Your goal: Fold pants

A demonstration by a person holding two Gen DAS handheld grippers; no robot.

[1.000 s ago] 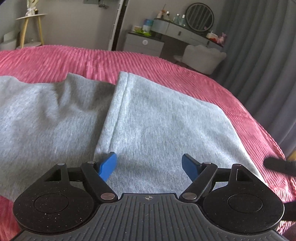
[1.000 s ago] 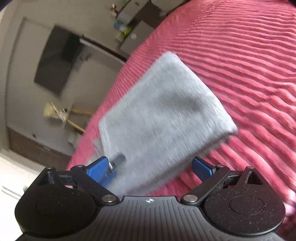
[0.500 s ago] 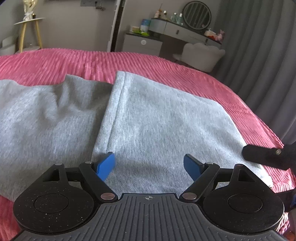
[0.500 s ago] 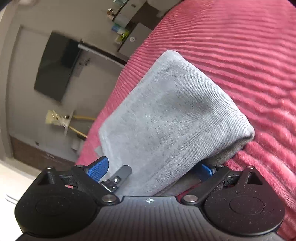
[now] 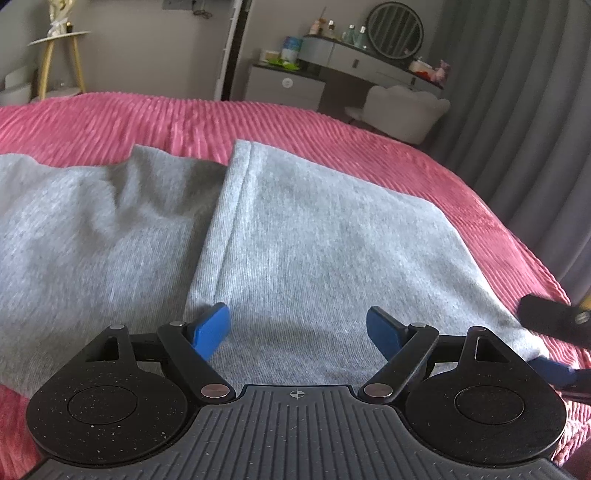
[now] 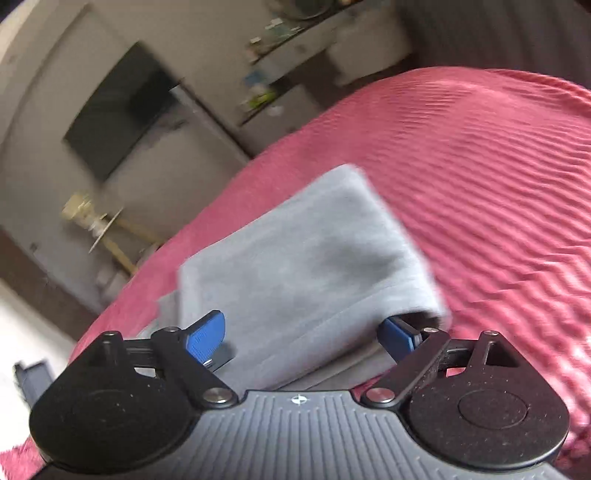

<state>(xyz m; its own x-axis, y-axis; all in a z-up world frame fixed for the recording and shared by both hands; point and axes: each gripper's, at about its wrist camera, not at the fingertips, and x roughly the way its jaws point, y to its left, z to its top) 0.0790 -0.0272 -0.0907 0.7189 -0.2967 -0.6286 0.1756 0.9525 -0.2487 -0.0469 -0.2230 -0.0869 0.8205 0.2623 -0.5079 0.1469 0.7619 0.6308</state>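
Note:
Grey pants (image 5: 314,236) lie on the pink ribbed bedspread (image 5: 147,118), with one part folded over so its hem runs down the middle. My left gripper (image 5: 297,332) hovers open over the near edge of the folded part, its pads clear of the cloth. In the right wrist view the pants (image 6: 306,251) are blurred. My right gripper (image 6: 306,336) straddles the fold's near corner. Its jaws are closing, with one blue pad (image 6: 399,332) tucked under the cloth and the other above. The same gripper (image 5: 550,347) shows at the right edge of the left wrist view.
The bedspread (image 6: 498,184) stretches far to the right of the pants. Beyond the bed stand a dresser with a round mirror (image 5: 395,29), a white chair (image 5: 402,107), a small wooden side table (image 5: 59,48) and grey curtains (image 5: 535,110).
My right gripper has rolled and lifted a little, and one finger has slid under the corner of the fold. My left gripper has kept still.

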